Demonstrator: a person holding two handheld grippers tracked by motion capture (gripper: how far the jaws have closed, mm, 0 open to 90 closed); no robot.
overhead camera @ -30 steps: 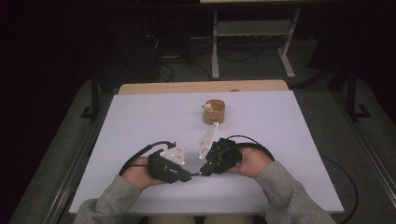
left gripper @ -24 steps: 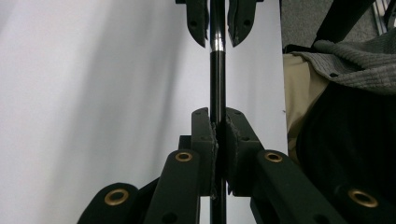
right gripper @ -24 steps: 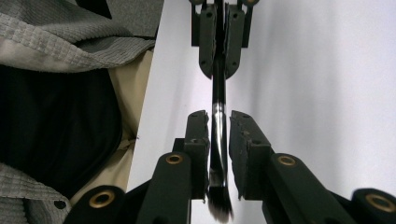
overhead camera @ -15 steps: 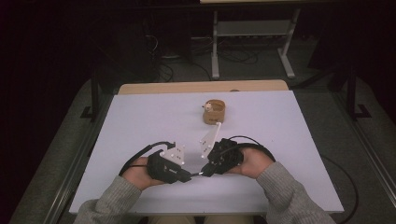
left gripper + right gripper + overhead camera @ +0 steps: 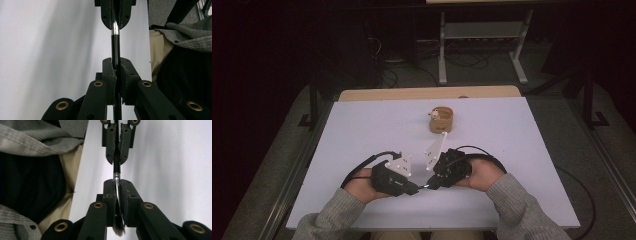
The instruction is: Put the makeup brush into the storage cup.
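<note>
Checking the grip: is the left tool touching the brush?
Touching. The left gripper view shows the left tool shut on the brush handle, no gap.

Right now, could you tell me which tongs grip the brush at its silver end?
The right tongs: they clamp the brush at its silver ferrule by the bristles; the left tongs hold its black handle.

In the high view, the table (image 5: 362, 130) takes the middle of the frame. The cup (image 5: 441, 119) stands on it, a little above centre. Lower, near the bottom edge, the left gripper (image 5: 414, 189) and the right gripper (image 5: 428, 185) meet tip to tip, with a thin brush (image 5: 115, 42) held between them.
</note>
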